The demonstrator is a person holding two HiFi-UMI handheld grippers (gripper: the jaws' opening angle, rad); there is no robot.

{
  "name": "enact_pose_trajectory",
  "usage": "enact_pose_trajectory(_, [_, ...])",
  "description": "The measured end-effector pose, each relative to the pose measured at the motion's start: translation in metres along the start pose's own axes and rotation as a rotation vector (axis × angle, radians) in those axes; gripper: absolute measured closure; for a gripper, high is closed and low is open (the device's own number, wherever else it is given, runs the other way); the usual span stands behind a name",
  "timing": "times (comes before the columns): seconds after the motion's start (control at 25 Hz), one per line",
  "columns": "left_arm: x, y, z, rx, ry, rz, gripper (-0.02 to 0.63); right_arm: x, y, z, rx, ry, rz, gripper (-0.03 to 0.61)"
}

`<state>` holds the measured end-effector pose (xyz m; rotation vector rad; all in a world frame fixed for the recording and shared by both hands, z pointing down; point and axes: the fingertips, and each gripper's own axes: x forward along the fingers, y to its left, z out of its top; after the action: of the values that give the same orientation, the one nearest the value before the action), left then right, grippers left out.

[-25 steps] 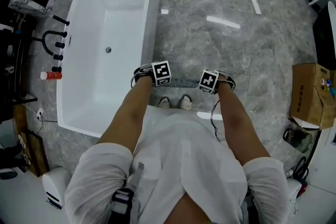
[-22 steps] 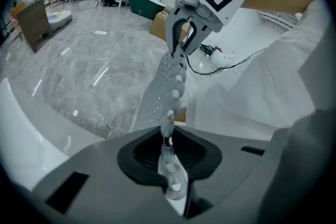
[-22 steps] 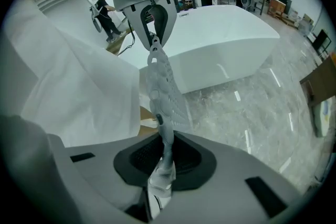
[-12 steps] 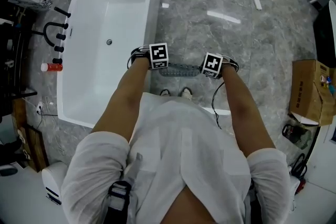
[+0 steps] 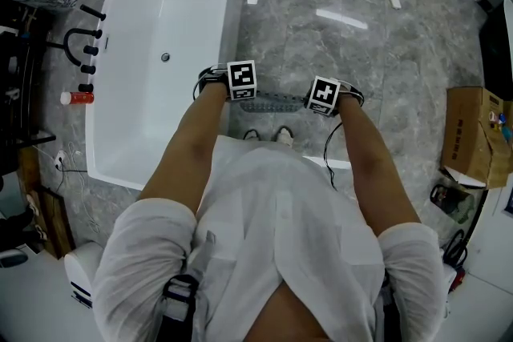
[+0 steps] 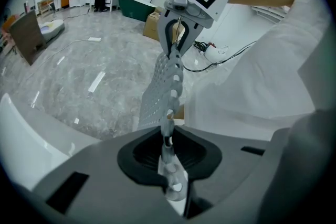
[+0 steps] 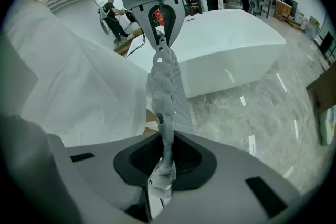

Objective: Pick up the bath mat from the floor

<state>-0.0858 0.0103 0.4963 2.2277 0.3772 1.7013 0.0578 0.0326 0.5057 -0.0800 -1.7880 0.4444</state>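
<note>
**Operator:** Report tool state and mat position.

**Technician:** The left tool (image 6: pixel 167 152) is clamped on one end of the bath mat (image 5: pixel 276 102), jaws pressed together on its thin edge. The right tool (image 7: pixel 164 157) is clamped the same way on the other end. The mat spans between them and hangs in front of the person, just beside the bathtub (image 5: pixel 172 28). It appears to be clear of the floor (image 5: pixel 337 68), though no view shows its lower edge plainly.

**Operator:** Probable faults from here?

**Technician:** Three, by my judgement.
1. Slip-out. Each tool bites only a narrow strip of flexible, perforated material. Moving the tools apart, or a sudden jerk, could pull an end free.
2. One-sided drop. If one grip fails, the mat swings from the other tool and may twist out of it.
3. Snagging. The hanging part could catch the bathtub rim or drag underfoot if the tools are lowered.
</note>
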Motion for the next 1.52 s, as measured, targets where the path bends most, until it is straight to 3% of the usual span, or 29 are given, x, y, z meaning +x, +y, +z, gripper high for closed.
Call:
enact_pose_trajectory(0.84, [-0.011, 0.013, 0.017, 0.009, -0.001, 0.044, 0.56, -0.002, -0.017, -0.007, 0.033, -0.063, -0.072, 0.509])
enact_pose_trajectory(1.52, [-0.008, 0.008, 0.02, -0.007, -0.006, 0.029, 0.56, -0.008, -0.011, -0.012, -0.002, -0.03, -0.037, 0.514])
